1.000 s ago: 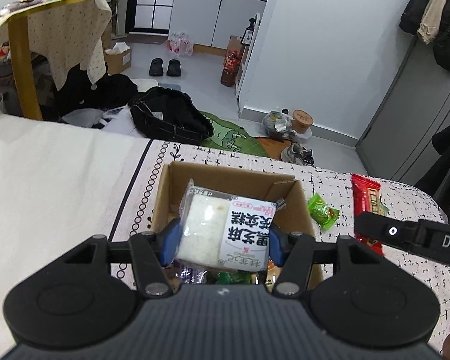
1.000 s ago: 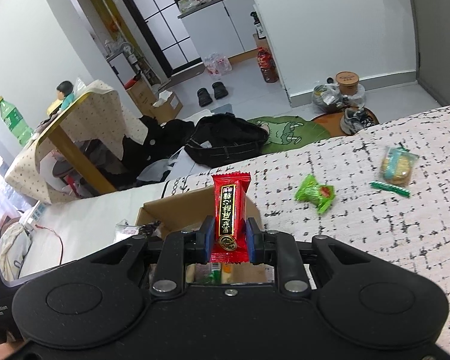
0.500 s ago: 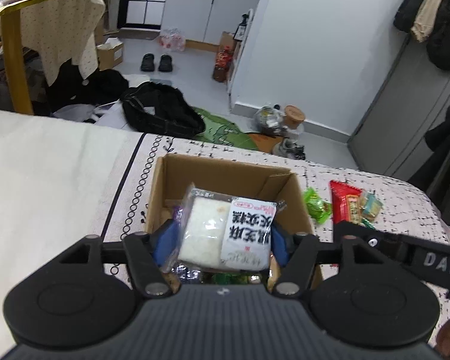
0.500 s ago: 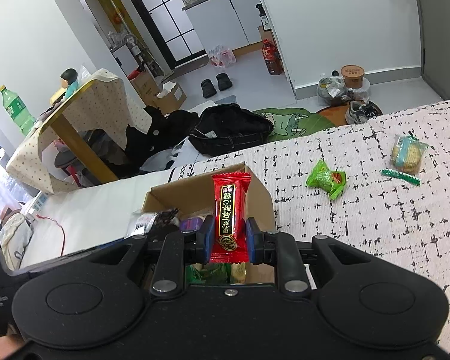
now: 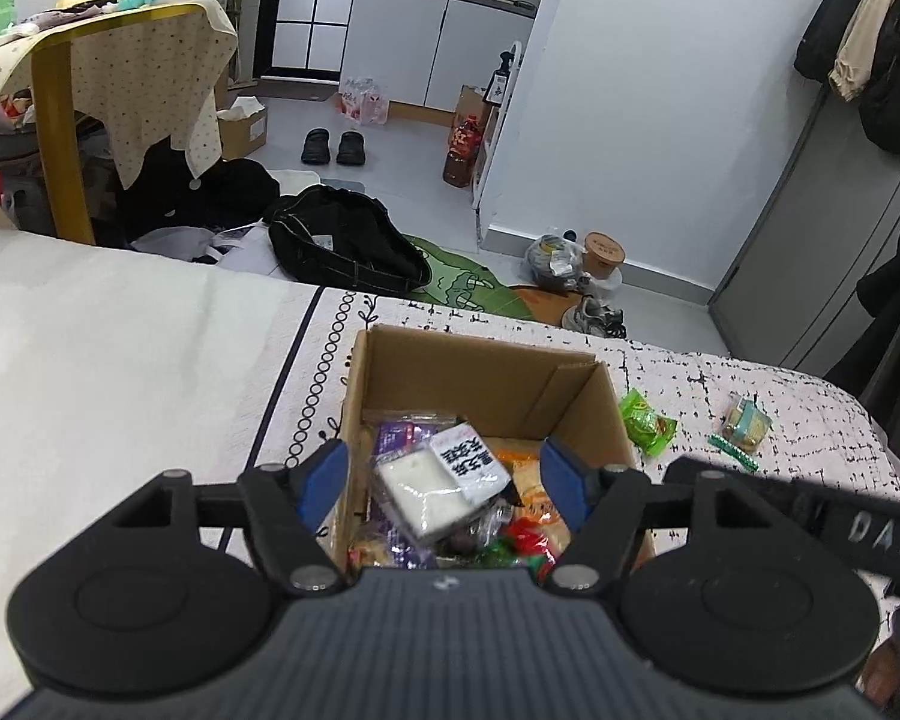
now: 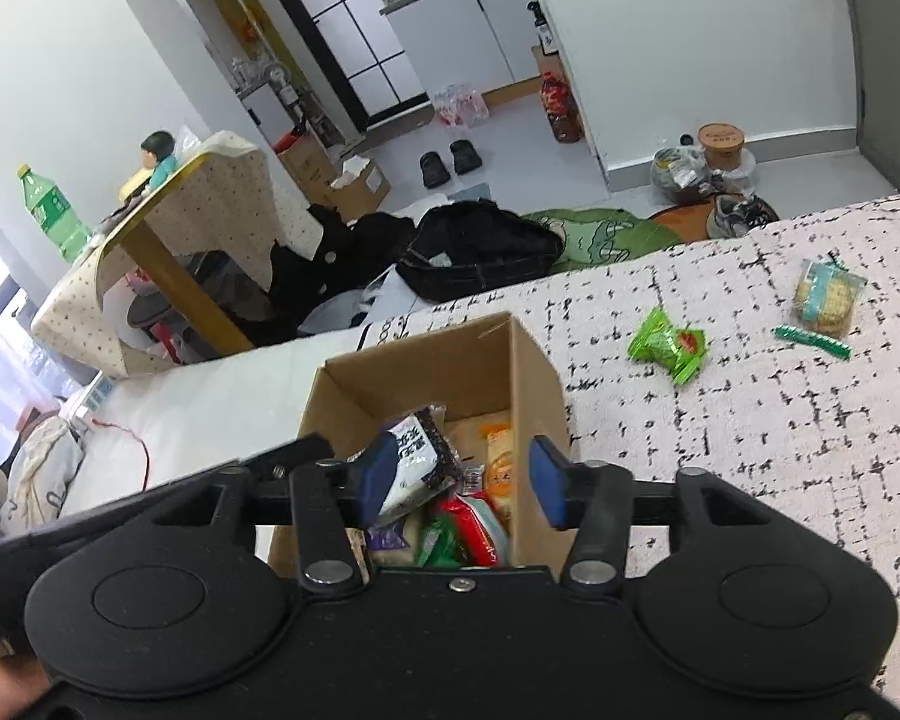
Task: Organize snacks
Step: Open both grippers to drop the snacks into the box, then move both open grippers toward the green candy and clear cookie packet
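While both grippers hang over the open cardboard box, the left gripper has its blue pads spread with nothing pinched, its jaws having just been opening; the white rice-cake packet lies loose below them on the heap of snacks inside the box; the right gripper is likewise spread and empty, its jaws having just been opening, and a red packet lies in the box beneath it, beside an orange one; the black gripper bodies cut off the near wall of the box and the nearest wrappers, so those are hard to tell apart; right of the box, on the speckled cloth, lie a green candy packet, then a biscuit packet with a thin green stick just beside it; farther off, past the edge of the cloth, a black bag and a green mat lie on the floor; a draped table stands far left; a pair of black shoes sits beyond.
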A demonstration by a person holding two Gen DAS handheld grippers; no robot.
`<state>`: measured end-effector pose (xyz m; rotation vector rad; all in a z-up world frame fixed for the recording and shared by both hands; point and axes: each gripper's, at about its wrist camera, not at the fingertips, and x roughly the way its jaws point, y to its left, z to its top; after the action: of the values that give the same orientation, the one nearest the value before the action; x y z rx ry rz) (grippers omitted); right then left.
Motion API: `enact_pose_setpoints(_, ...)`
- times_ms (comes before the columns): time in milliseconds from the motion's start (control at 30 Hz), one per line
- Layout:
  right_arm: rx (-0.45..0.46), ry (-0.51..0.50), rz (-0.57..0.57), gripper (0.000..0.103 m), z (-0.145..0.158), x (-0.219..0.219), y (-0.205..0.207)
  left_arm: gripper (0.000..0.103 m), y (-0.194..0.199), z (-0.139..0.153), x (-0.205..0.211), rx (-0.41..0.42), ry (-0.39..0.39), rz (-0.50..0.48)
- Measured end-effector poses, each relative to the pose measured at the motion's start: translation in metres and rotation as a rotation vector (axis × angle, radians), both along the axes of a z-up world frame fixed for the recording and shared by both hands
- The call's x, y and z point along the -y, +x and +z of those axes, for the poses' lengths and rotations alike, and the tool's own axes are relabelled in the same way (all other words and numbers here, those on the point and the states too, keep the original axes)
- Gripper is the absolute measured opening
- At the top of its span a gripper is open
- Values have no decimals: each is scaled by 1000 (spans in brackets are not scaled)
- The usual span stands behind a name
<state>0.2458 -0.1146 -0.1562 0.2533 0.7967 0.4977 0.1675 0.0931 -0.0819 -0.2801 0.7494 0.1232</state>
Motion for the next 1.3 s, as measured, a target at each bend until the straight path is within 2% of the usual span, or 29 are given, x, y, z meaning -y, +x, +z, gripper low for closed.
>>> enact_pose_setpoints(100,-3,5,-19,51,2,9,2,75,-3,0,1,-14,-4,0)
enact_pose_setpoints(300,8,2,-45,57,6,31,2,77,-9,2,8,-33,-4,-23)
enact_pose_setpoints(400,10,-6,-49,62,7,41,0,84,-11,5,16,-35,2,-24)
enact_pose_setpoints(500,16,-9,-49,67,8,49,-3,90,-14,7,22,-27,-1,-24)
enact_pose_setpoints(600,21,-13,-43,76,10,59,-6,99,-16,9,28,-21,9,-29)
enact_pose_setpoints(700,30,-20,-40,86,12,66,-9,103,-15,13,34,-26,28,-37)
enact_pose_setpoints(933,61,5,-39,98,22,87,-15,103,-18,22,45,-36,38,-42)
enact_pose_setpoints(1133,76,4,-68,103,25,106,-15,103,-18,28,60,-27,50,-71)
enact_pose_setpoints(1300,75,4,-82,103,24,122,-15,103,-14,33,72,-18,79,-91)
